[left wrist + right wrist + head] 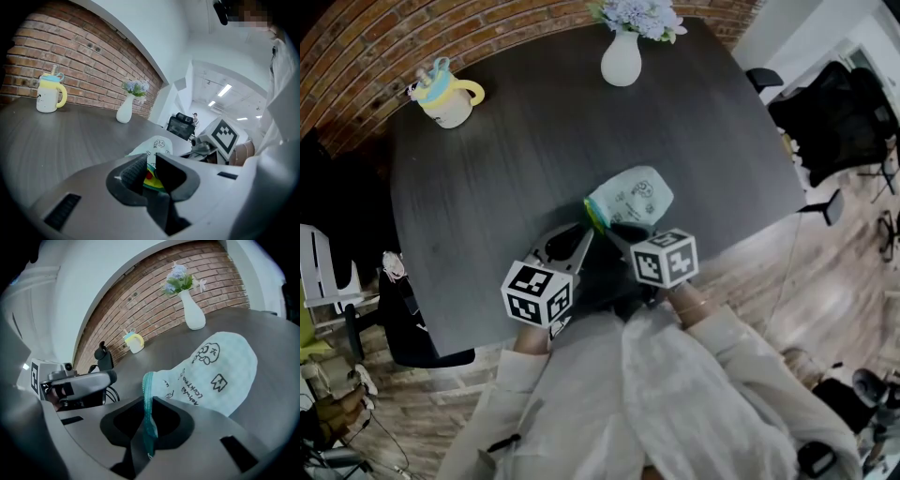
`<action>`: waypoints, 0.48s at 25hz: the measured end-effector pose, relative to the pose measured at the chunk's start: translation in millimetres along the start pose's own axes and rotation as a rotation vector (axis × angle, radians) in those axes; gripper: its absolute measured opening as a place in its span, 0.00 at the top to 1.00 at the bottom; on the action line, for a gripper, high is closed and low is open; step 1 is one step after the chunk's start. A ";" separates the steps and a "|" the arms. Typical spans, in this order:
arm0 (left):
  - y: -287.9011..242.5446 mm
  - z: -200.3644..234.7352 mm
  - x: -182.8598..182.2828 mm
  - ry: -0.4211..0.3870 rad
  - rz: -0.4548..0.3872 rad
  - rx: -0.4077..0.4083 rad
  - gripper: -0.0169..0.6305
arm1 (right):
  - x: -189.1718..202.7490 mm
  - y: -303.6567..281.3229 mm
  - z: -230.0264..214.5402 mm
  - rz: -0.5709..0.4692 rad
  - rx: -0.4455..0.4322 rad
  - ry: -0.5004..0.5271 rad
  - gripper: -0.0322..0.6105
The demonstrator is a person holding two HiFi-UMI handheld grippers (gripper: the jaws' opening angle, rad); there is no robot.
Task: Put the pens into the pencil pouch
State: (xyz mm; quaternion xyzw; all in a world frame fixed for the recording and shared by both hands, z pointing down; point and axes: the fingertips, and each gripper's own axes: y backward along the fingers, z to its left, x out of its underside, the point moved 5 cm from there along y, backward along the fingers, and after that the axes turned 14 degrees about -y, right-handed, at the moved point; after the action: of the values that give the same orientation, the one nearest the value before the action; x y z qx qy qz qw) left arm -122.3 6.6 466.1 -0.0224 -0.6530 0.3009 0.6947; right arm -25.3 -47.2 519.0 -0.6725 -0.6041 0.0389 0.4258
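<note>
Left gripper (pixel 152 163): jaws drawn in close, pinching one lip of the pencil pouch (pixel 633 197) at its open end. Teal zip edge and yellow lining are squeezed btwn the pads. A small red bit (pixel 149 175) shows in the mouth just behind the lip, can't tell what it is.

Right gripper (pixel 149 400): jaws pressed nearly together on the other lip. The teal zip tape (pixel 148 394) runs straight up btwn them, and the rest of the pouch fans out far and to the right.

In the head view the 2 grippers sit side by side at the near edge of the table (pixel 534 159), tips angled in toward each other and both meeting the pouch's near end. Left marker cube (pixel 536 292) and right marker cube (pixel 665 258) are closest to the person, w/ pale sleeves behind them.

The pouch is pale mint w/ black doodles and print. Its open end faces the person and its closed end points far. It lies near the table's near-right part. Its far end looks to rest on the top, not certain.

Further out, well apart from the pouch:
- Mug (pixel 445 98), cream w/ yellow handle and blue lid, at far left.
- White vase (pixel 622 58) w/ pale flowers (pixel 642 14) at far centre.
- Brick wall (pixel 70 61) behind both.
- Black office chair (pixel 848 112) off the right side, on wood floor.
</note>
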 end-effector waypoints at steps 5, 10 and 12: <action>-1.2 -1.4 -1.7 -0.001 -0.005 0.004 0.88 | -3.6 4.4 2.8 0.008 0.018 0.044 0.89; -2.8 -1.7 -7.9 -0.002 -0.013 0.011 0.88 | -18.1 16.2 9.1 -0.026 -0.015 0.057 0.84; -4.3 -1.9 -11.4 -0.006 -0.018 0.020 0.88 | -25.8 22.2 8.3 -0.051 -0.022 0.051 0.84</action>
State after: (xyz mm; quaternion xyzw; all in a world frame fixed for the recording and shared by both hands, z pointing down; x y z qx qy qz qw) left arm -118.4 -1.3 457.4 -0.0085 -0.6522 0.3011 0.6956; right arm -19.6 -62.6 488.0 -0.6624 -0.6102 0.0041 0.4345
